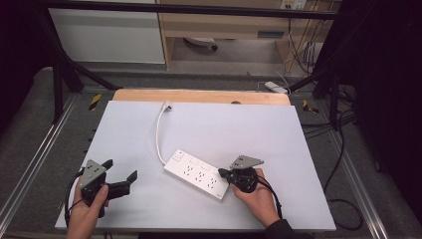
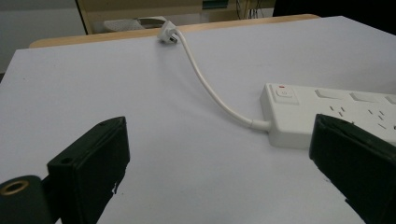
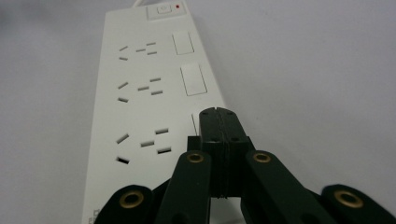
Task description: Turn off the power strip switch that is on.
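Two hands enter the high view from its bottom edge, each around a black gripper topped by a grey three-cornered plate; the left gripper [image 1: 121, 171] sits near the front-left of the pale, matte worktop [image 1: 224, 124] with its jaws spread wide and nothing between them; the right gripper [image 1: 221, 173] has its jaws pressed together, tip at the near end of the power strip [image 1: 196, 174]; that strip is a long white plastic block lying slantwise at mid-worktop, its thin white cord [image 1: 158, 134] curving away to a plug [image 1: 167, 105] near the far wooden edge.

From the left gripper view, the blocky black jaws stand far apart, both cut off by the frame; the power strip [image 2: 327, 114] lies ahead to the right, partly hidden behind one jaw, its switch end and cord [image 2: 210, 91] plain to see.

From the right gripper view, the closed jaws sit low over the power strip [image 3: 140, 93]; whether they touch it is hard to tell; smooth casing, slotted sockets, blank rectangular covers, far switch blurred.
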Demonstrator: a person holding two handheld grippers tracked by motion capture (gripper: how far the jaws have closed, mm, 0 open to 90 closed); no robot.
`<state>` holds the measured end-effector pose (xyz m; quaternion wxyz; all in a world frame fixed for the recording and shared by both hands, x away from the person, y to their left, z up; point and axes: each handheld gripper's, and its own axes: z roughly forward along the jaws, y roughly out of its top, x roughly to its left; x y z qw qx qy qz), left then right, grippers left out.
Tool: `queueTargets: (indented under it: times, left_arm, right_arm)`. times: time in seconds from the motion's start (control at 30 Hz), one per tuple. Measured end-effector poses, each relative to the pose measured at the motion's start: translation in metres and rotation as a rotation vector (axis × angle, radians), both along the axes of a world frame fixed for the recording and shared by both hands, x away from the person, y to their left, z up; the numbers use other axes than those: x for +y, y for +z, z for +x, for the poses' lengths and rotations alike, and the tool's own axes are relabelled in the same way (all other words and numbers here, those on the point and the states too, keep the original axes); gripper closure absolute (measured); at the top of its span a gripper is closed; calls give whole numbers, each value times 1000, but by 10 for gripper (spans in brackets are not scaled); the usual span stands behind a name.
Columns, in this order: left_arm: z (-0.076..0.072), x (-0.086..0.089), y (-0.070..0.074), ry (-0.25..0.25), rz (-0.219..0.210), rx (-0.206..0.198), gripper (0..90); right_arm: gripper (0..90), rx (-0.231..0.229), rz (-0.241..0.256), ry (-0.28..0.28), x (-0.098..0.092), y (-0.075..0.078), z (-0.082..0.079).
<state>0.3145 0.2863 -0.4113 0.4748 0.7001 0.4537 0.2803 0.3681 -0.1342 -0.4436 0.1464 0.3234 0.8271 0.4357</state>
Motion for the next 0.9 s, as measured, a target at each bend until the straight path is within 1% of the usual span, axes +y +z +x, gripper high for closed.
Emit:
queueTargets:
  times: [0.07, 0.77, 0.9]
  left_arm:
    - [0, 0, 0, 1, 0, 0, 50]
    - [0, 0, 0, 1, 0, -1, 50]
    - [0, 0, 0, 0, 2, -1, 50]
  right_arm:
    - [900, 4, 7, -1, -1, 0, 0]
    - [900, 4, 14, 4, 0, 0, 0]
    - [900, 10, 29, 4, 0, 0, 1]
